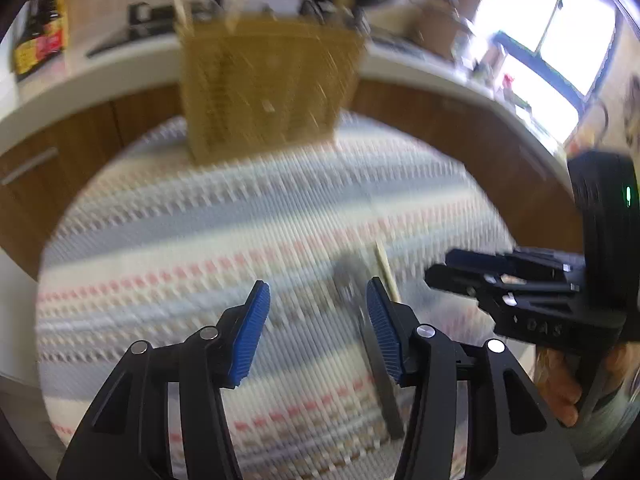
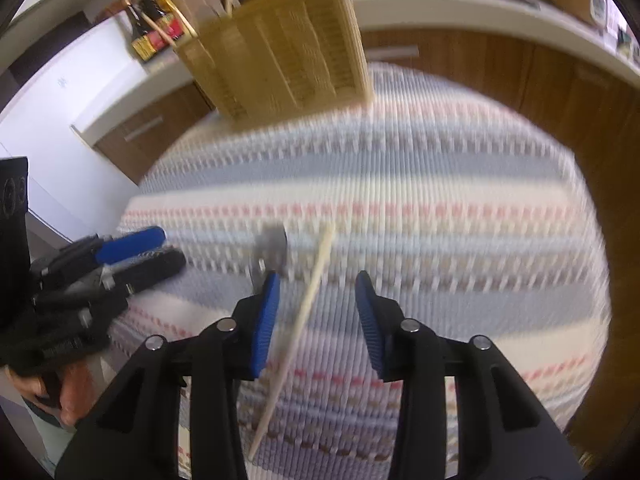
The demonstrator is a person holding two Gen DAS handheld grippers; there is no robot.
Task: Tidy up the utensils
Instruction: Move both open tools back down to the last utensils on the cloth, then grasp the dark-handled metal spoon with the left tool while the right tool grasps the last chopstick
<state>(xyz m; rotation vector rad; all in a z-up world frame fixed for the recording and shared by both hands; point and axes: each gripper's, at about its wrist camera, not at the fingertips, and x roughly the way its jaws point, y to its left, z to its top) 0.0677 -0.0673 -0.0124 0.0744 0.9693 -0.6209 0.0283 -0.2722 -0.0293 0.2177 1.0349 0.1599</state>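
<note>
Two blurred utensils: metal spoon (image 2: 272,246) and chopstick (image 2: 308,304), ends cut off.

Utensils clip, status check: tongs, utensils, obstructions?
Left tongs open, empty, over the mat. Right tongs open, chopstick between pads, ungripped. Spoon beside it, basket behind. Nothing blocking.

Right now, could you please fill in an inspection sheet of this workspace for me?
Surface: round table under a striped woven cloth.
Job's things: wooden utensil holder at the far edge, sticks inside; metal utensil and pale chopstick lying side by side on the cloth.
Clutter: nothing seen.
Grippers: left claw open beside the metal utensil; right claw open, chopstick between its pads, unpressed.
Cables: nothing seen.
Surroundings: kitchen counter, sauce bottle, bright window.
</note>
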